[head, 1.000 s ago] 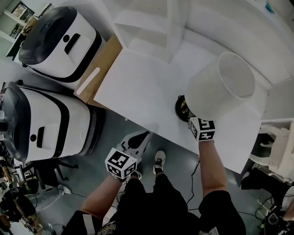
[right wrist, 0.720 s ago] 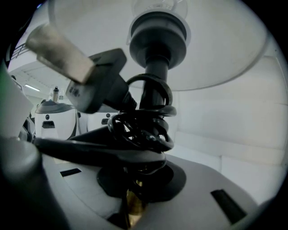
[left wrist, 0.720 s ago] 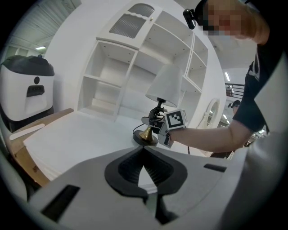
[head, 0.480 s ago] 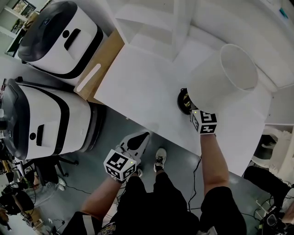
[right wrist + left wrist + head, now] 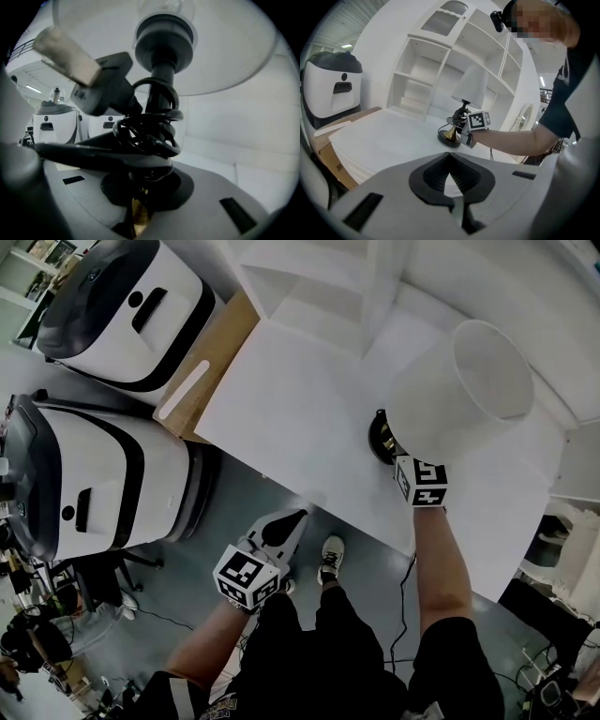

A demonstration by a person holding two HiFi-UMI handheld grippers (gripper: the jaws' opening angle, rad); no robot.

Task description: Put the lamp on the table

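Note:
The lamp stands on the white table [image 5: 291, 418]. Its white shade [image 5: 459, 399] tops a black round base [image 5: 380, 439], which appears to rest on the tabletop near the front edge. My right gripper [image 5: 394, 461] is shut on the lamp's brass stem [image 5: 137, 211], just under the coiled black cord [image 5: 147, 131] and its plug [image 5: 93, 89]. The left gripper view shows the lamp [image 5: 469, 87] and my right gripper [image 5: 461, 124] side-on. My left gripper [image 5: 281, 526] hangs below the table edge over the floor, shut and holding nothing.
Two large white and black machines [image 5: 84, 484] [image 5: 131, 306] stand left of the table. A brown board [image 5: 202, 371] lies against the table's left end. White shelving [image 5: 319, 287] rises behind the table, and a white chair [image 5: 572, 540] stands at the right.
The head view has shifted a little. The lamp and my right gripper stay together at the same spot on the table. The left gripper has hardly moved.

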